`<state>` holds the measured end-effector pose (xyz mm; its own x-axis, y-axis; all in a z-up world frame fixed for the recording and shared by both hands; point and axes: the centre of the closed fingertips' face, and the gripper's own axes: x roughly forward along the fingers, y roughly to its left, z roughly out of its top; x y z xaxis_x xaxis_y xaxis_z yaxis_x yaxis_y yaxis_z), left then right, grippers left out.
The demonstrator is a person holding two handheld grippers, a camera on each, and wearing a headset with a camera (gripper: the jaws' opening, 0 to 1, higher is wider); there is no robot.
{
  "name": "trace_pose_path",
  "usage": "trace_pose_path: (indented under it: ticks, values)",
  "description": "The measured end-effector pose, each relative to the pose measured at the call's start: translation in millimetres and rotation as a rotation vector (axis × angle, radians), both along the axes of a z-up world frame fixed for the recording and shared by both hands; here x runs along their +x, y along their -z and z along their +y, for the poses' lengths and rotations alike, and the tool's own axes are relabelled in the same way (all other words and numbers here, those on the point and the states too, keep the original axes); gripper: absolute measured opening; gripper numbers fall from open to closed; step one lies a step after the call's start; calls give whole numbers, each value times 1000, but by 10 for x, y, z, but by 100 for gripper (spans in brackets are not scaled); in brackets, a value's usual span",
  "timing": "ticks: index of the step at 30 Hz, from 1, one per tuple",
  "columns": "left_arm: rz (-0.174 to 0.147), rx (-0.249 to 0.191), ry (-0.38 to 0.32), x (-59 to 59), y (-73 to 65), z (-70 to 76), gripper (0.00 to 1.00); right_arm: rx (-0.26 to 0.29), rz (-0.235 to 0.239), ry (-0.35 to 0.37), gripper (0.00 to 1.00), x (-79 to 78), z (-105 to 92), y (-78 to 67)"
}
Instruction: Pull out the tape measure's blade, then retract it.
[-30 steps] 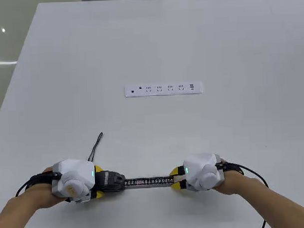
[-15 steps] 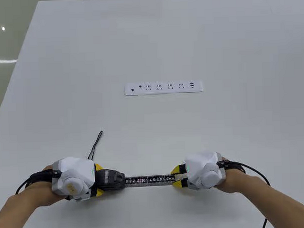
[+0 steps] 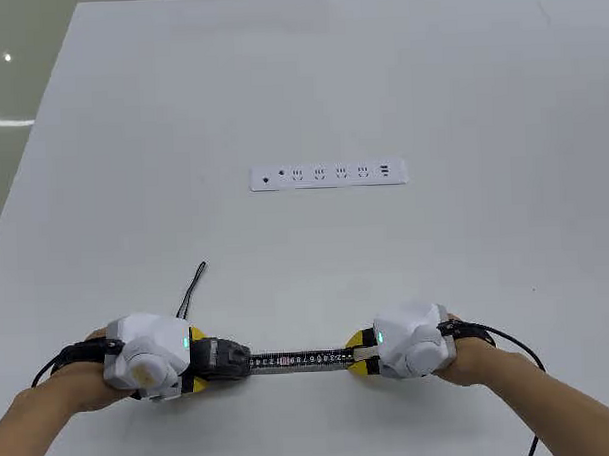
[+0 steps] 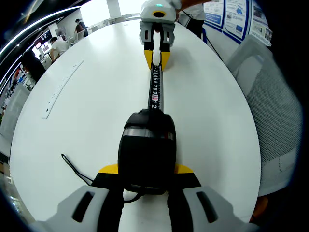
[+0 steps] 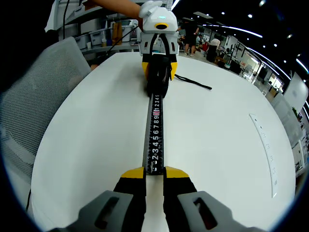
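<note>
A black tape measure case (image 3: 222, 357) lies near the table's front edge, and my left gripper (image 3: 196, 363) is shut on it; in the left gripper view the case (image 4: 147, 150) sits between the yellow-tipped jaws. Its dark numbered blade (image 3: 301, 361) runs rightward along the table to my right gripper (image 3: 361, 352), which is shut on the blade's end. The right gripper view shows the blade (image 5: 155, 137) stretching from my right gripper (image 5: 154, 171) to the case (image 5: 158, 77). A thin black wrist strap (image 3: 192, 290) trails from the case.
A white power strip (image 3: 328, 175) lies across the middle of the white table (image 3: 461, 112). Black cables run off both hands. A grey mesh chair (image 4: 270, 96) stands beside the table, and people stand far off in the room.
My right gripper has moved a little to the right with the blade's end, so slightly more blade is out. The left gripper and the case have stayed put.
</note>
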<state>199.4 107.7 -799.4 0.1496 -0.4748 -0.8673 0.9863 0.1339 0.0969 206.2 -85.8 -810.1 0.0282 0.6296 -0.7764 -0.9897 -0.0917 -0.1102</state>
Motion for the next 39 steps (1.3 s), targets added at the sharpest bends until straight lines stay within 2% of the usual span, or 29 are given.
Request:
trace_pose_path:
  ticks: [2,7,11,16,23,28,39]
  values:
    - [0,0,0,2,4,3,29,-1,-1,0,11,-20,0,-64]
    - [1,0,-1,4,10,9,29,-3,-1,1,11,14,-31,37]
    - [1,0,0,4,6,4,29,-4,-1,1,11,-6,-39,-36]
    - [1,1,-1,11,23,17,29,-7,-2,1,11,-1,-58,-38]
    - [0,2,-2,3,-14,-8,29,-10,-4,0,11,14,-91,6]
    - [1,2,-1,-2,-37,-20,29,-12,-5,1,11,12,-107,-14]
    - [1,0,-2,15,15,16,29,-19,-8,0,11,21,-160,1]
